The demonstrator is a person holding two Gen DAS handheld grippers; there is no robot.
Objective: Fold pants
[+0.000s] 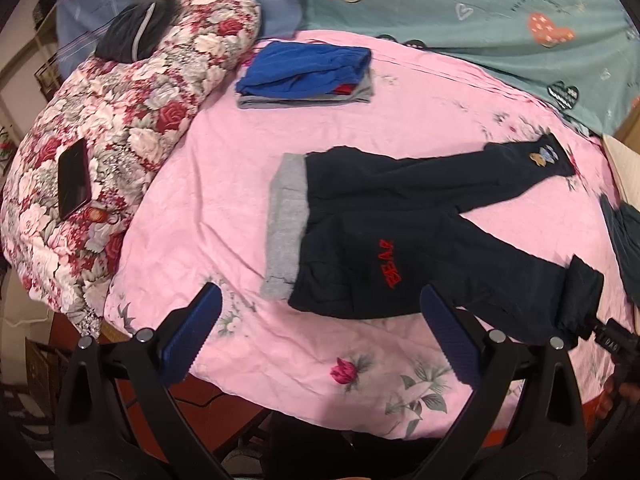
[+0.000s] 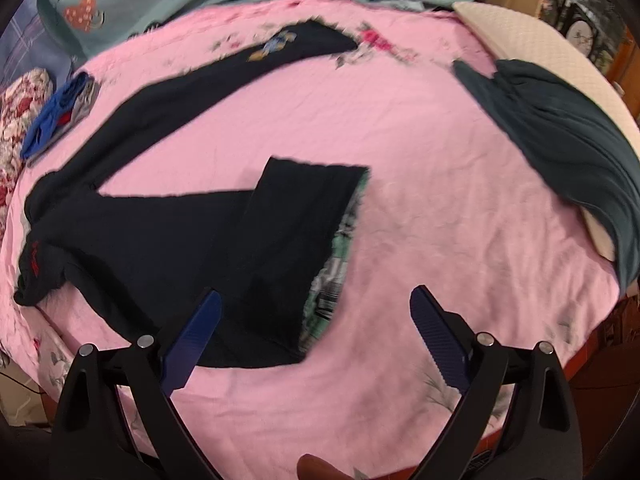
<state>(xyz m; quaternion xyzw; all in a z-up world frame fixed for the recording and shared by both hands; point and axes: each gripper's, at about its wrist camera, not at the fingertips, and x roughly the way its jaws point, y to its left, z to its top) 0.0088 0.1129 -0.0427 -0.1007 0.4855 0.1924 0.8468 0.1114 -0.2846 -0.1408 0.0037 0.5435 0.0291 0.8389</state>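
Dark navy pants with a grey waistband and red "BEAR" lettering lie spread on the pink bedsheet, legs splayed apart to the right. My left gripper is open and empty, just above the near edge of the pants' waist. In the right wrist view the pants lie left of centre, with the near leg's cuff folded back. My right gripper is open and empty over that cuff end. The right gripper's body shows at the left view's right edge.
A folded stack of blue and grey clothes lies at the back. A floral quilt with a phone on it is left. A dark green garment lies on a cream pillow at the right. The bed edge is near.
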